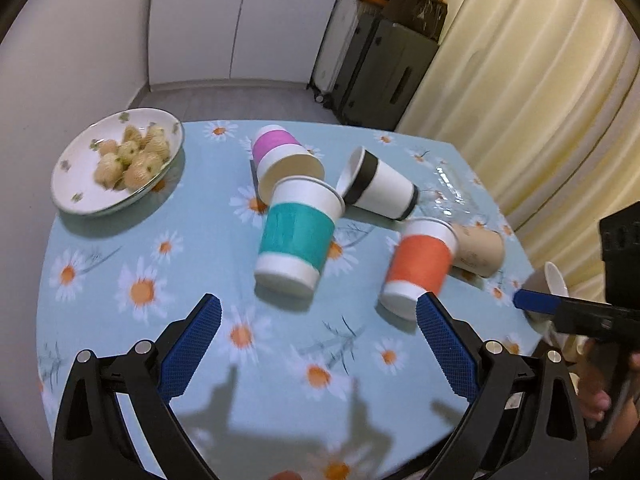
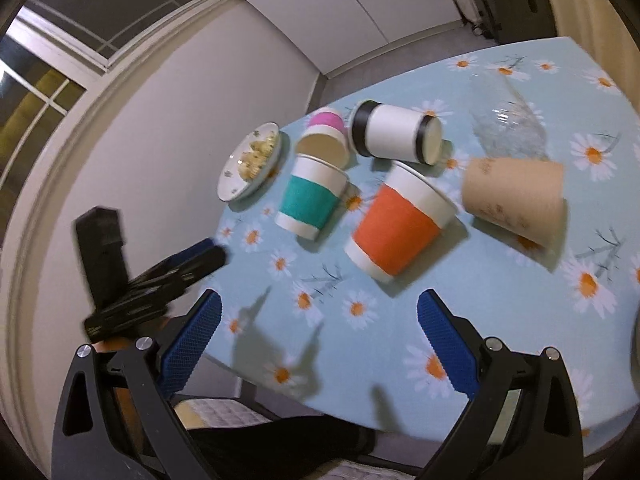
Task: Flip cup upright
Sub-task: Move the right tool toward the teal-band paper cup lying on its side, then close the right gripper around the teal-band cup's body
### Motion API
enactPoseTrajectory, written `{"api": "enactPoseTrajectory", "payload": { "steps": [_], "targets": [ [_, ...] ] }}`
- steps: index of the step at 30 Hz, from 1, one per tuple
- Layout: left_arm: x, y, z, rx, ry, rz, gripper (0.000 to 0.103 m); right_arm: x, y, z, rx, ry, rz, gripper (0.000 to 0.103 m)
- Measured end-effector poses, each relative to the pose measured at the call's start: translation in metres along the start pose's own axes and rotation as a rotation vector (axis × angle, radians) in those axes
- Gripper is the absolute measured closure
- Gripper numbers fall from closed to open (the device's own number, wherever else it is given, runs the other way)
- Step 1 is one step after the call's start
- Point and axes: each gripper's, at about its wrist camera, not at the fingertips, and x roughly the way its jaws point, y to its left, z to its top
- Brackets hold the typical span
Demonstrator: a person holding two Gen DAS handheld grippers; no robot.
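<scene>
Several paper cups are on the daisy tablecloth. The teal-banded cup [image 1: 296,236] [image 2: 310,202] and the orange-banded cup [image 1: 420,266] [image 2: 396,226] stand upright. The pink-banded cup [image 1: 280,156] [image 2: 326,136], the white cup with black bands [image 1: 380,186] [image 2: 396,134] and the brown cup [image 1: 478,250] [image 2: 516,200] lie on their sides. A clear glass [image 2: 508,128] lies behind the brown cup. My left gripper [image 1: 320,310] is open and empty, just short of the teal and orange cups. My right gripper [image 2: 318,306] is open and empty, in front of the orange cup.
A white plate [image 1: 76,196] [image 2: 232,188] with muffins sits at the table's far left. A white dish [image 1: 556,280] sits at the right edge by the right gripper's body [image 1: 580,312]. Curtains hang to the right; suitcases stand behind the table.
</scene>
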Motion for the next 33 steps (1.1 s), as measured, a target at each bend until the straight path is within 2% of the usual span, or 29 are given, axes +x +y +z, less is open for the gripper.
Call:
{"api": "enactPoseTrajectory", "payload": {
  "steps": [4, 6, 11, 18, 19, 21, 27, 33],
  "targets": [
    [0.028, 0.006, 0.021, 0.027, 0.064, 0.007, 0.012, 0.015, -0.002, 0.019, 0.046, 0.025, 0.042, 0.01],
    [0.04, 0.012, 0.031, 0.029, 0.084, 0.012, 0.017, 0.02, -0.005, 0.024, 0.071, 0.028, 0.053, 0.011],
    [0.071, 0.028, 0.048, 0.012, 0.156, 0.02, 0.023, 0.026, -0.015, 0.026, 0.1, 0.041, 0.074, 0.013],
    [0.098, 0.023, 0.057, 0.08, 0.241, 0.023, 0.023, 0.024, -0.016, 0.031, 0.088, 0.041, 0.081, 0.013],
    [0.101, 0.02, 0.054, 0.096, 0.246, 0.029, 0.023, 0.024, -0.016, 0.032, 0.085, 0.042, 0.083, 0.013],
    [0.105, 0.016, 0.054, 0.124, 0.258, 0.039, 0.041, 0.023, -0.016, 0.031, 0.082, 0.044, 0.087, 0.013],
    [0.106, 0.009, 0.05, 0.16, 0.265, 0.054, 0.042, 0.021, -0.019, 0.03, 0.084, 0.043, 0.09, 0.013],
    [0.099, 0.003, 0.051, 0.154, 0.262, 0.054, 0.042, 0.015, -0.019, 0.029, 0.092, 0.036, 0.109, 0.013]
  ]
}}
